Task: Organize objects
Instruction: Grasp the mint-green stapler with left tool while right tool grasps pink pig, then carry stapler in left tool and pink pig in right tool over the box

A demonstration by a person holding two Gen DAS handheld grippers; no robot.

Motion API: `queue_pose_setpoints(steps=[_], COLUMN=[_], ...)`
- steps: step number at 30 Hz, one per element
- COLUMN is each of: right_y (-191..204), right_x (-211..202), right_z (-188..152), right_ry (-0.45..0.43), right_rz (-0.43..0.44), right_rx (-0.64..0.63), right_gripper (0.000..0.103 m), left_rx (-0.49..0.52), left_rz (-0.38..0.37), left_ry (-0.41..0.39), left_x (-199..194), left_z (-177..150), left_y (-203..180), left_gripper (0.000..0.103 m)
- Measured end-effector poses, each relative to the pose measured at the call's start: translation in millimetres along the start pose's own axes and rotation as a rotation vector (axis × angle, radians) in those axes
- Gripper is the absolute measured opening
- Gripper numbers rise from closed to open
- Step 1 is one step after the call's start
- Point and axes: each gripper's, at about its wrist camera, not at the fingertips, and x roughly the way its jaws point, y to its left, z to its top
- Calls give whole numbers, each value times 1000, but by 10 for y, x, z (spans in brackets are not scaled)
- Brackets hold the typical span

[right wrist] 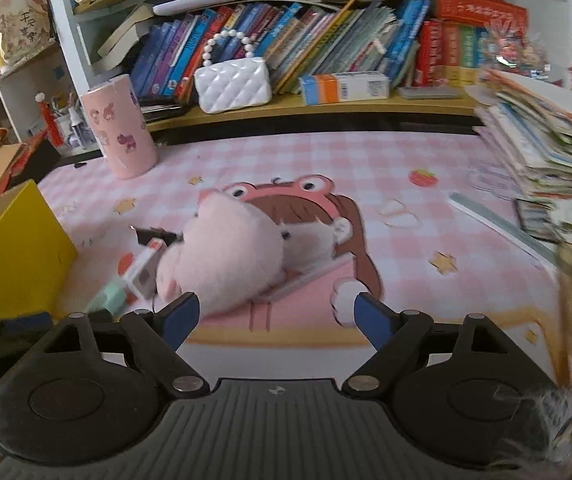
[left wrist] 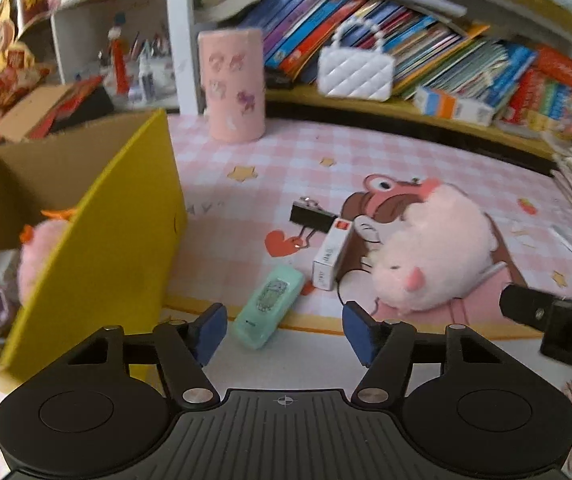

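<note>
A fluffy pink plush toy [left wrist: 434, 248] [right wrist: 229, 256] lies on the pink checked desk mat [left wrist: 286, 152] [right wrist: 406, 168]. Left of it are a small white box [left wrist: 334, 252] [right wrist: 143, 268], a black binder clip [left wrist: 312, 216] [right wrist: 153, 234] and a mint green stapler [left wrist: 269, 304] [right wrist: 107, 296]. My left gripper [left wrist: 283, 332] is open, and the stapler's near end lies just ahead of its left finger, untouched. My right gripper [right wrist: 275, 314] stands open just short of the plush, holding nothing. A yellow cardboard box [left wrist: 97, 240] [right wrist: 13, 248] at the left holds another pink plush [left wrist: 37, 248] and small items.
A pink cylindrical holder [left wrist: 233, 84] [right wrist: 119, 128] stands at the back of the mat. A white quilted purse [left wrist: 356, 72] [right wrist: 231, 84] sits on the low shelf among books. A leaning stack of papers [right wrist: 546, 148] and a ruler [right wrist: 498, 220] fill the right side.
</note>
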Motion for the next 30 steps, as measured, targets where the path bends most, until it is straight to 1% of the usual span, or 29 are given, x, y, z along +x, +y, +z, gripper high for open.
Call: queue_pose_setpoints(steps=[8, 12, 13, 14, 15, 16, 17, 19, 21, 22, 24, 26, 30], right_y=[12, 22, 26, 29, 32, 32, 31, 32, 35, 43, 57, 68, 77], right_x=[417, 647, 697, 752, 805, 846, 886, 938, 963, 963, 940, 888, 664], right_z=[224, 300, 309, 318, 325, 332, 335, 347, 362, 368, 381, 388, 380], right_ry=[35, 73, 84, 94, 103, 110, 115, 122, 130, 126, 115, 104, 55], right_rz=[80, 117, 123, 128, 128, 127, 133, 147, 167, 168, 171, 165, 138], right_rx=[55, 96, 108, 121, 132, 140, 151, 162, 170, 169, 153, 141, 119], right_gripper=[93, 96, 96, 96, 96, 96, 96, 93, 82, 79, 70, 67, 66], left_rx=[-29, -52, -49, -44, -41, -43, -47, -51, -52, -55, -55, -53, -59], left_rz=[54, 51, 54, 56, 50, 41, 32, 15, 4, -7, -30, -48, -85], left_ry=[58, 86, 79, 76, 73, 72, 74, 71, 58, 53, 40, 28, 5], left_x=[402, 511, 511, 511, 508, 501, 495, 455, 368, 328, 226, 130, -54], left_z=[75, 90, 88, 91, 91, 90, 90, 75, 64, 70, 78, 84, 89], left_y=[47, 89, 88, 84, 87, 99, 107, 110, 101, 100, 101, 104, 151], left_gripper=[62, 47, 40, 36, 26, 23, 23, 23, 23, 23, 23, 23, 23])
